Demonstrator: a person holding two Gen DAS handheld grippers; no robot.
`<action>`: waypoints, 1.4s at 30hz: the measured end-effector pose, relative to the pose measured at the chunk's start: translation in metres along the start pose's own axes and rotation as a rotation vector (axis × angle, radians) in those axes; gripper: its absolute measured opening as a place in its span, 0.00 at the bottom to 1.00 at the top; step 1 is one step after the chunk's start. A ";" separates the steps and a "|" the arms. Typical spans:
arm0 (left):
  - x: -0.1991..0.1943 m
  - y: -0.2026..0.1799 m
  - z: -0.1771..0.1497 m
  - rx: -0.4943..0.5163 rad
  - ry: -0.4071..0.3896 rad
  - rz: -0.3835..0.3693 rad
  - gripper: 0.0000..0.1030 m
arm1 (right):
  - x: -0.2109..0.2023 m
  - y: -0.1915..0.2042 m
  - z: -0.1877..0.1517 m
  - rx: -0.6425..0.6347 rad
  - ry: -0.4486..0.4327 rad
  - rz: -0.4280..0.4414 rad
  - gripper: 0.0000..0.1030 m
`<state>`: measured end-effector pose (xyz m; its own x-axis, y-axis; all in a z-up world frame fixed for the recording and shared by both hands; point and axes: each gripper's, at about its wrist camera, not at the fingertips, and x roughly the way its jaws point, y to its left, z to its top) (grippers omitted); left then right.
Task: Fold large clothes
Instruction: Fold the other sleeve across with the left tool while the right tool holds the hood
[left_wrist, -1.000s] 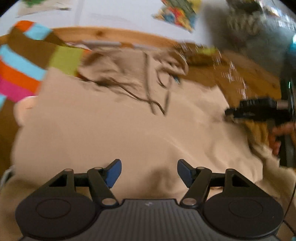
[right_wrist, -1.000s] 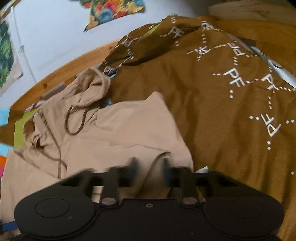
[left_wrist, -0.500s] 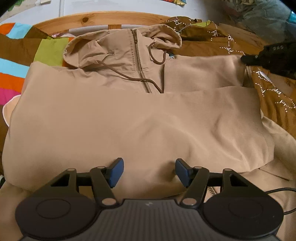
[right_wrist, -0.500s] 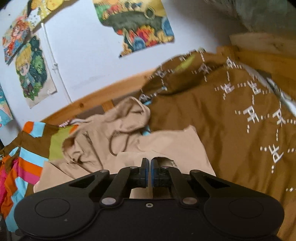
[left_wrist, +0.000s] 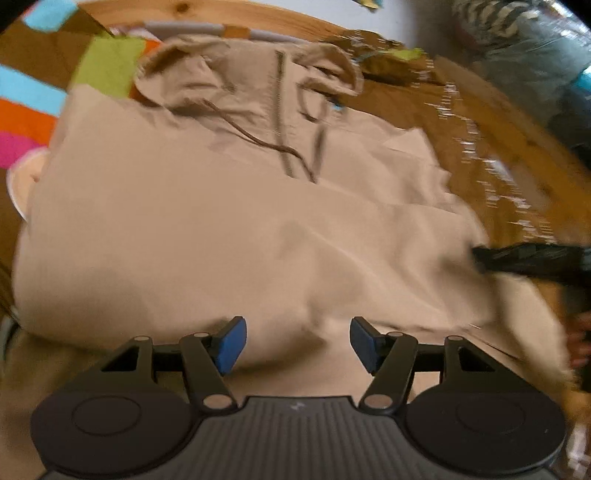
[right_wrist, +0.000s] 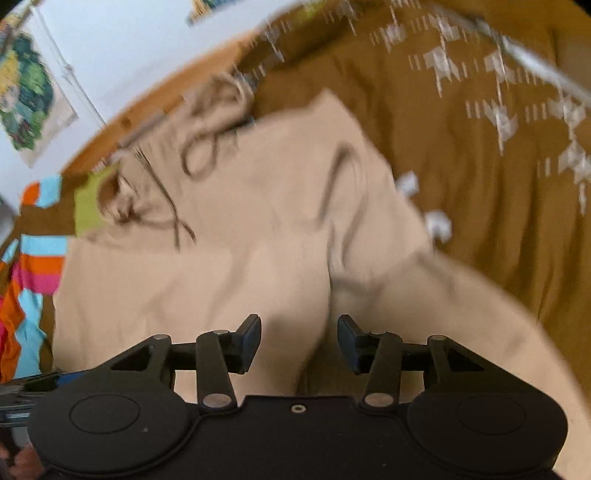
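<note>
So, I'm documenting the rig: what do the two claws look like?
Both alike: left claw and right claw have matte black linkage arms with silver pivot pins, blue pads on the fingertips, and two round black discs on the body.

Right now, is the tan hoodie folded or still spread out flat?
Partly folded: the tan hoodie has its lower half doubled up over the chest, its edge crossing the zipper; the hood remains uncovered.

Brown patterned bedcover (right_wrist: 461, 155) under a beige hoodie (left_wrist: 207, 229), apparently half-folded.
</note>
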<state>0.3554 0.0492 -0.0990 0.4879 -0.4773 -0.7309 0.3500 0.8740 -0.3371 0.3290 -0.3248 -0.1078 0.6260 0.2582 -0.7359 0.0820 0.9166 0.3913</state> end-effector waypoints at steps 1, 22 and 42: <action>-0.002 0.001 -0.003 -0.007 0.014 -0.031 0.65 | 0.005 -0.001 -0.004 0.020 0.015 0.010 0.42; 0.018 -0.059 -0.016 0.007 -0.141 -0.028 0.64 | -0.094 0.128 0.127 -0.241 -0.279 0.260 0.00; 0.084 -0.048 0.044 -0.315 -0.178 0.175 0.04 | -0.087 0.104 0.119 -0.260 -0.260 0.234 0.00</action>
<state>0.4148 -0.0364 -0.1183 0.6593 -0.3031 -0.6881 0.0007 0.9154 -0.4026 0.3755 -0.2880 0.0633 0.7818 0.4133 -0.4668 -0.2629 0.8974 0.3542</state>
